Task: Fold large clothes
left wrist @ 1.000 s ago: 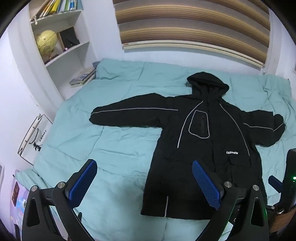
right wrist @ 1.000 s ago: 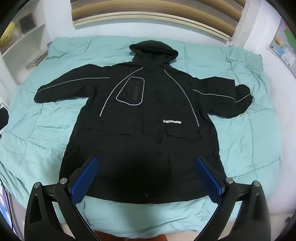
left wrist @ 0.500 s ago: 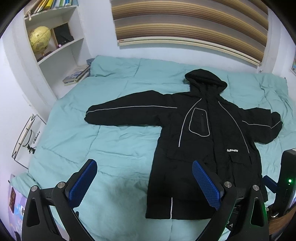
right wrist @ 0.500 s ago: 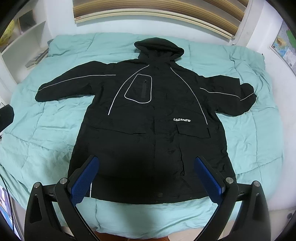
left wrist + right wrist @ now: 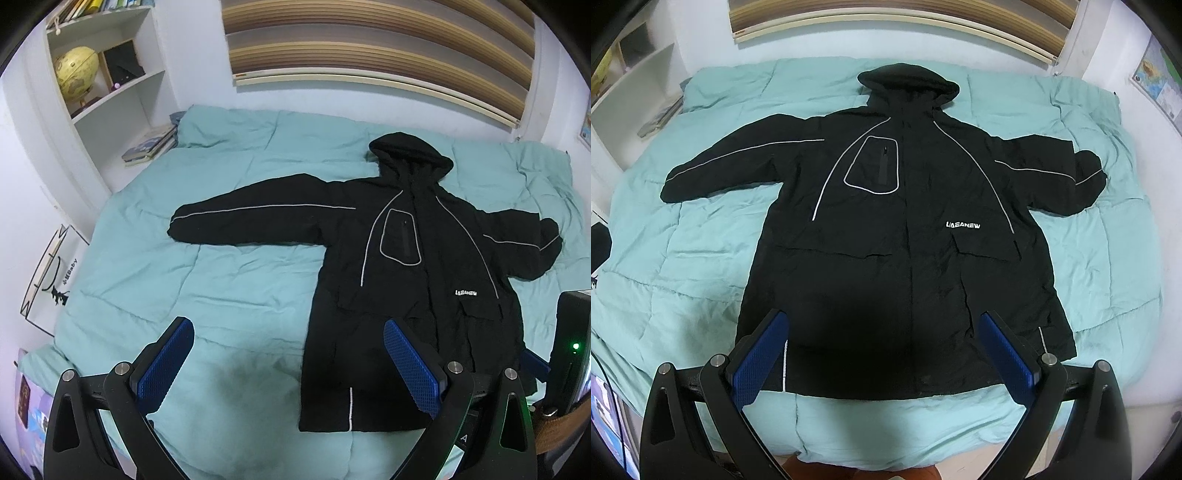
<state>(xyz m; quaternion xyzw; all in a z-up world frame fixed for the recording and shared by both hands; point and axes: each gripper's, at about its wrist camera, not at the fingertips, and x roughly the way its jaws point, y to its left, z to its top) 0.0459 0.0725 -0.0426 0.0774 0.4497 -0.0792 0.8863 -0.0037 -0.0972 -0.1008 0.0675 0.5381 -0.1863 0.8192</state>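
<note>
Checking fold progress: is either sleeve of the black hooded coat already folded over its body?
No, both sleeves of the black hooded coat lie spread outward on the teal quilt.

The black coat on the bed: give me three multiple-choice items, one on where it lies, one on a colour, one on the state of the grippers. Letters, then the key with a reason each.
1. Where does the black coat lie?
A. Spread flat on the quilt
B. On the shelf
C. On the floor

2. What colour are the gripper pads?
A. Red
B. Blue
C. White

3. How do the left gripper and right gripper stand?
A. Both shut on the coat
B. One open, one shut
C. Both open, holding nothing

Key: 1 A, sleeves out and hood up on the teal quilt; 2 B, blue textured pads in both views; 3 C, the jaws are wide apart and empty.
</note>
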